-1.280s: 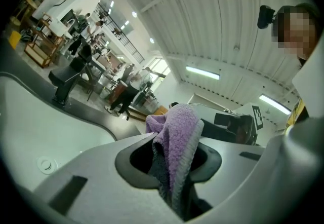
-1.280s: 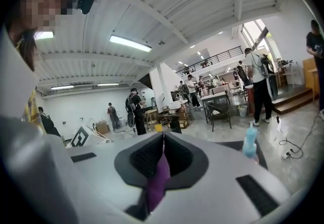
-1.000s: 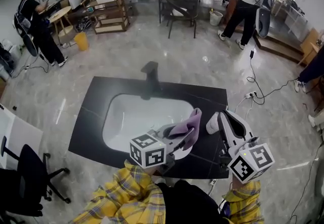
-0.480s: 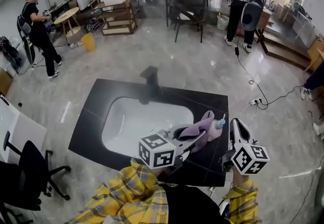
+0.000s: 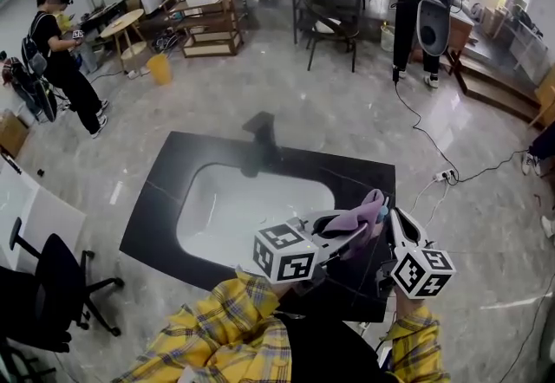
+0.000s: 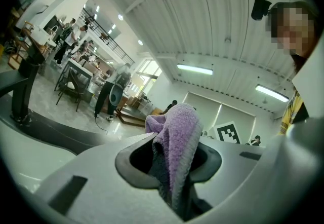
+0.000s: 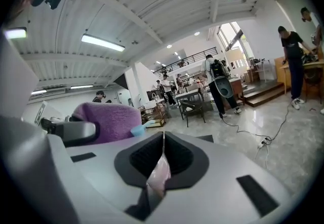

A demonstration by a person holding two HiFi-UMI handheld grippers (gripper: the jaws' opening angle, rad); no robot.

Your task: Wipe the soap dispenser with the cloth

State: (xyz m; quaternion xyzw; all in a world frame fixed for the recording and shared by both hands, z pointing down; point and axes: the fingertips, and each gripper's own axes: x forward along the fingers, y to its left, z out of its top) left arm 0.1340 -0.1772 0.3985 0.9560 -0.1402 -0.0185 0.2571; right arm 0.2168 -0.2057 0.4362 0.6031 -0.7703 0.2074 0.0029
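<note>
Your left gripper (image 6: 169,167) is clamped on the fluffy purple cloth (image 6: 177,137), pressed over the soap dispenser (image 7: 136,129) so only its light-blue pump tip peeks out, while your right gripper (image 7: 161,167) is pinched together on a thin pale-pink flap (image 7: 158,180), seemingly steadying the dispenser for wiping.

My left grey-and-white two-jaw gripper (image 5: 357,232) points forward, about level, its jaws clamped on a fuzzy purple cloth (image 6: 177,137); my right grey-and-white two-jaw gripper (image 5: 395,221) sits just beside it, tipped slightly down, jaws pressed together on a pale pink soap dispenser (image 7: 160,175); my forearms, in yellow plaid sleeves (image 5: 227,331), are tucked close below, the tips of the two grippers nearly meeting.
</note>
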